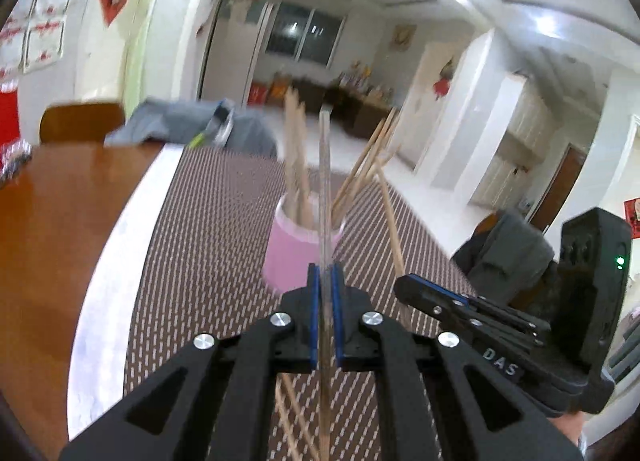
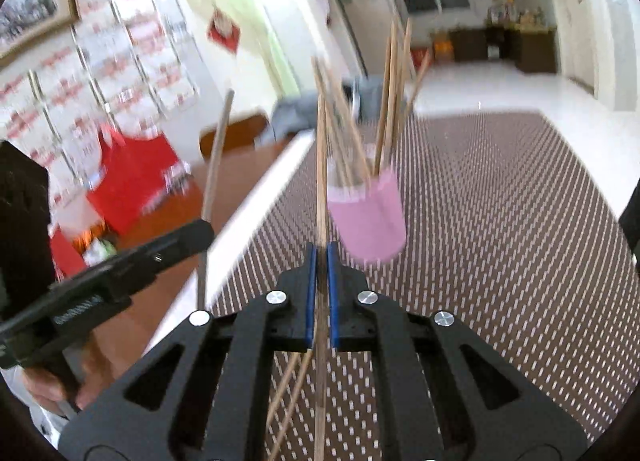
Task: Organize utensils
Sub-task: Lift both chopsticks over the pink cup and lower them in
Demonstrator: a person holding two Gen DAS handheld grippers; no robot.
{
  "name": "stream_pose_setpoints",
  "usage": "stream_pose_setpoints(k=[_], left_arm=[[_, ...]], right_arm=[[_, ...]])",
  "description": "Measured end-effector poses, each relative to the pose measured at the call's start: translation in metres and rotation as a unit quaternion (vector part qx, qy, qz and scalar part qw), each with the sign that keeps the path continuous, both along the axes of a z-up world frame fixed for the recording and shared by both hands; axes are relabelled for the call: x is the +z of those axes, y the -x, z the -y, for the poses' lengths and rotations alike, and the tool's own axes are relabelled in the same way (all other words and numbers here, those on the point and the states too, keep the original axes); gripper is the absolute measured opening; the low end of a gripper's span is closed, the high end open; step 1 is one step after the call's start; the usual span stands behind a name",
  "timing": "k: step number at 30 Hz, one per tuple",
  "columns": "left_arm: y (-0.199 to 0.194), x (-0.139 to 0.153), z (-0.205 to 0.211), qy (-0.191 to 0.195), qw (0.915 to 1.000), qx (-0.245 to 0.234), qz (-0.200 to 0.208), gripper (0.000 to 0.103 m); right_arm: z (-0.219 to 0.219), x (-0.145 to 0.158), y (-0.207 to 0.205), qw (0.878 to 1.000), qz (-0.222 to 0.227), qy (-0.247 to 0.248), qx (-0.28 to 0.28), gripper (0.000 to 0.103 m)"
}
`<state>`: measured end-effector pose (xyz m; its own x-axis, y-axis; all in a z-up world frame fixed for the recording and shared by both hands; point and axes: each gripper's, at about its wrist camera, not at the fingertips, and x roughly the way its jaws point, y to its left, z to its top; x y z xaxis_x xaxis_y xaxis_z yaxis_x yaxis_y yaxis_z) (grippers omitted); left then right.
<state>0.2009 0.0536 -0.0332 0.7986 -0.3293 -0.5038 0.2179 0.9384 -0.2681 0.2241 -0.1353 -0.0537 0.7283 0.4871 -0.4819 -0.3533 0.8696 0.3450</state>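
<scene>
A wooden table (image 1: 60, 213) with a glossy brown top lies at the left, and over it a woven mat (image 1: 208, 229), brown with rows of small pale dashes and a white border. On the mat stands a pink cup (image 1: 298, 249), smooth and slightly tapered, already holding a good number of thin, pale wooden chopsticks (image 1: 296, 165) that fan outward. The left gripper (image 1: 325, 289) has its blue-padded fingers closed on one straight chopstick (image 1: 325, 189), just this side of the cup. The right gripper (image 2: 321, 273) likewise pinches a chopstick (image 2: 321, 165), near the cup's left. A few loose sticks (image 2: 292, 393) lie on the mat beneath the grippers, so the sorting looks well along but unfinished
</scene>
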Motion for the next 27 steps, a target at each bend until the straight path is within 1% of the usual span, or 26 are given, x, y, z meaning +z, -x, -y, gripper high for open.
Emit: stream_pose_setpoints(k=[1,3,6,9,11,15,19,21,23,26,27], left_arm=[[-0.003,0.008,0.004,-0.002,0.9998,-0.002,0.02,0.006],[-0.009,0.02,0.01,-0.007,0.9987,-0.002,0.051,0.006],[-0.019,0.035,0.017,-0.001,0.9955,0.001,0.095,0.006],[-0.03,0.044,0.022,0.007,0.9903,0.01,0.138,0.006],[-0.04,0.046,0.023,0.016,0.9879,0.012,0.154,0.006],[-0.063,0.045,0.025,0.024,0.9823,0.028,0.184,0.006],[-0.079,0.042,0.023,0.038,0.9722,0.045,0.227,0.007],[-0.088,0.04,0.023,0.042,0.9684,0.05,0.241,0.007],[-0.097,0.037,0.023,0.042,0.9664,0.054,0.248,0.007],[-0.109,0.033,0.021,0.041,0.9665,0.062,0.246,0.007],[-0.112,0.031,0.021,0.044,0.9649,0.064,0.251,0.007]], right_arm=[[-0.001,0.006,-0.002,1.0,0.013,-0.003,-0.005,0.006],[0.006,0.019,-0.001,0.998,0.055,-0.017,-0.016,0.006],[0.013,0.032,-0.004,0.993,0.103,-0.039,-0.033,0.006],[0.014,0.041,-0.011,0.986,0.15,-0.047,-0.052,0.006],[0.013,0.043,-0.017,0.981,0.174,-0.053,-0.063,0.006],[0.009,0.044,-0.038,0.975,0.199,-0.062,-0.076,0.006],[0.008,0.043,-0.056,0.968,0.221,-0.071,-0.092,0.006],[0.009,0.041,-0.062,0.965,0.231,-0.075,-0.099,0.006],[0.008,0.039,-0.067,0.961,0.243,-0.075,-0.104,0.006],[0.007,0.036,-0.074,0.96,0.25,-0.07,-0.107,0.006],[0.006,0.035,-0.076,0.959,0.251,-0.07,-0.107,0.006]])
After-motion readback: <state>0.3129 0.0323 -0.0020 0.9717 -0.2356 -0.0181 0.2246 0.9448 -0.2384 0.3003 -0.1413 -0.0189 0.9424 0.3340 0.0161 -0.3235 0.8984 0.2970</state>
